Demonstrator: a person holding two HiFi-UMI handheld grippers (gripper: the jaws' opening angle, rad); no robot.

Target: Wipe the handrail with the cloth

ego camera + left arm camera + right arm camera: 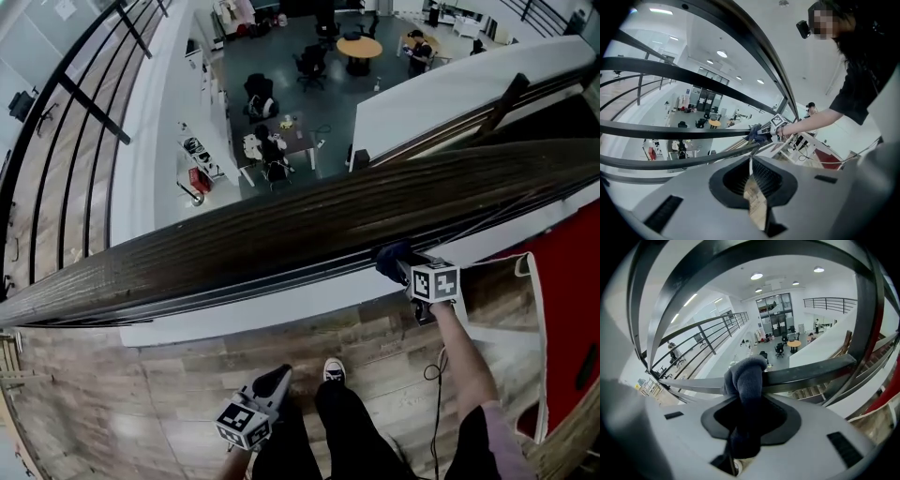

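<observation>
Fingers (765, 180) of our left gripper (750, 161) are pressed together at the tips with nothing between them. We hold that gripper low beside our black trousers (349, 433), above the wooden floor (141, 394), well apart from the rail, with one white-toed shoe (334, 371) just ahead of it. Further out, our right gripper (403, 269) reaches forward at arm's length. Its fingers are clamped on a bunched dark blue-grey cloth (746, 376), which bulges out past the tips. The cloth touches the near edge of the handrail (281, 230), toward its right part. The handrail is a broad dark wooden beam that runs across the head view and rises to the right, with thinner dark bars under it. A thin cable (436, 394) hangs down beside our right forearm, and a red panel (572, 309) stands at the far right. Beyond the rail we look down on a lower level with a grey floor. A desk (281, 142) with seated people, black office chairs (309, 64) and a round wooden table (359, 47) stand there. At the far left a black railing (84, 103) edges another strip of wooden floor.
</observation>
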